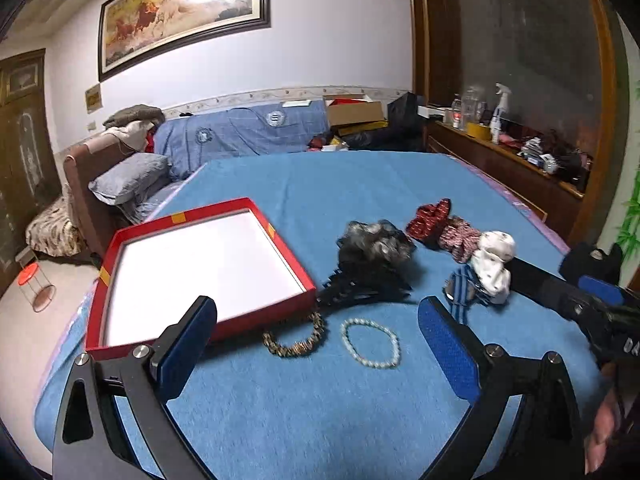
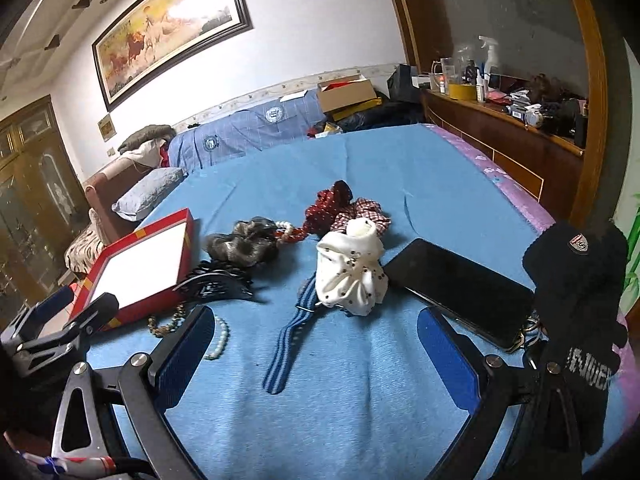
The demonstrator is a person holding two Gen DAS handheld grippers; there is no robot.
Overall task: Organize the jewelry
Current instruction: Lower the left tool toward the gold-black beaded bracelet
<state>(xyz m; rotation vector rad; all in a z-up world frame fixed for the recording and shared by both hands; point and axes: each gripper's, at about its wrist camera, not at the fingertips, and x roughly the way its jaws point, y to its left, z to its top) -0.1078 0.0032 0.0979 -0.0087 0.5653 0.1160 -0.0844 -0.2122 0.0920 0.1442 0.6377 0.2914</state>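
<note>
A shallow red box with a white inside lies on the blue bed cover, also in the right wrist view as the red box. Beside its near corner lie a brown bead bracelet and a pale pearl bracelet. My left gripper hovers open above these two. My right gripper is open over a blue striped watch strap. A white dotted scrunchie, a grey scrunchie, a black hair claw and red scrunchies lie beyond.
A black phone lies right of the white scrunchie, with a black glove and keys at the bed's right edge. A wooden shelf with bottles runs along the right. Pillows and a sofa stand at the far left.
</note>
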